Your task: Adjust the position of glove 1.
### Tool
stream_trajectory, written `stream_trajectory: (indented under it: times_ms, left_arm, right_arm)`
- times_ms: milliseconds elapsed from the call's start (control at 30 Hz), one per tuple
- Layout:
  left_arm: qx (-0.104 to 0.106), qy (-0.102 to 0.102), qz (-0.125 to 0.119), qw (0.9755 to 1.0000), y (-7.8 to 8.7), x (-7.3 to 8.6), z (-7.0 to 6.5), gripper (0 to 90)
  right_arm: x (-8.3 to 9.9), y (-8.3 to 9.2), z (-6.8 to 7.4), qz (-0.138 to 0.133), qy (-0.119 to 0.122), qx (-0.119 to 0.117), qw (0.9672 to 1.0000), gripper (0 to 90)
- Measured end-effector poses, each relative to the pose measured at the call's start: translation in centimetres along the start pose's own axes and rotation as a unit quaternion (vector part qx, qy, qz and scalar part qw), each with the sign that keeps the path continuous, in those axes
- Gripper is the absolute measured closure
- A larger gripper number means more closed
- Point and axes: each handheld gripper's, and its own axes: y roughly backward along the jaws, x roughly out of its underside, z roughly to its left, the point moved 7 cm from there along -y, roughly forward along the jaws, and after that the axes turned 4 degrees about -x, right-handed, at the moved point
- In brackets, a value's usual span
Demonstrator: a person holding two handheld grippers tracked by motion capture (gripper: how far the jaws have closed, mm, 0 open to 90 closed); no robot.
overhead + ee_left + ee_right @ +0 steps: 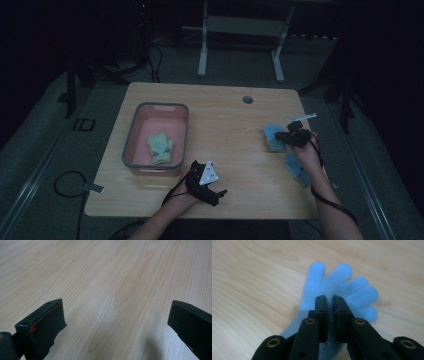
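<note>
A light blue glove (337,282) lies fingers-spread on the wooden table, and my right gripper (330,300) is shut on its palm. From above, that blue glove (272,136) sits at the right side of the table under my right gripper (281,136). A second blue glove (296,170) lies beside the right forearm. My left gripper (214,186) rests near the front edge, right of the bin. Its jaws stand wide open over bare wood, seen along the left gripper (117,322).
A pink bin with a grey rim (131,135) stands at the left and holds a pale green glove (160,146). A round cable hole (247,99) marks the table's back edge. Beyond the table stands a white desk frame (202,50) on the dark floor.
</note>
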Motion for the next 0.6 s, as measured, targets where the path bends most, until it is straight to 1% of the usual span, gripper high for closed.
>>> stream_trajectory:
  times_ms: [67, 200, 233, 333, 400, 500, 533, 600]
  left_arm:
    - [0.001, 0.003, -0.001, 1.0, 0.0, 0.0, 0.0, 1.4]
    - [0.0, 0.0, -0.003, 1.0, 0.0, 0.0, 0.0, 1.3]
    - [0.0, -0.001, -0.002, 1.0, 0.0, 0.0, 0.0, 1.4]
    - [0.001, 0.001, -0.003, 1.0, 0.0, 0.0, 0.0, 1.4]
    - [0.001, 0.001, -0.003, 1.0, 0.0, 0.1, 0.1, 1.3]
    - [0.0, 0.001, -0.005, 1.0, 0.1, 0.0, 0.1, 1.4]
    - [0.0, 0.001, -0.005, 1.0, 0.1, 0.0, 0.1, 1.4]
    - [-0.002, -0.001, -0.005, 1.0, 0.0, 0.1, 0.1, 1.3]
  right_arm:
    - [-0.7, 0.6, 1.0, -0.012, 0.007, -0.006, 0.9999, 83.4]
    - [-1.8, 1.8, 3.3, -0.026, 0.025, -0.012, 0.9993, 83.4]
    - [-2.1, 2.1, 3.8, -0.03, 0.026, -0.015, 0.9991, 83.4]
    - [-2.8, 3.0, 5.4, -0.043, 0.042, -0.024, 0.9979, 83.4]
    - [-3.2, 3.4, 6.5, -0.047, 0.054, -0.028, 0.997, 83.4]
    - [-3.5, 4.0, 8.0, -0.057, 0.058, -0.037, 0.996, 83.4]
    - [-3.6, 4.1, 8.5, -0.061, 0.062, -0.039, 0.9954, 83.4]
    - [-3.5, 4.2, 9.4, -0.061, 0.07, -0.038, 0.9949, 83.3]
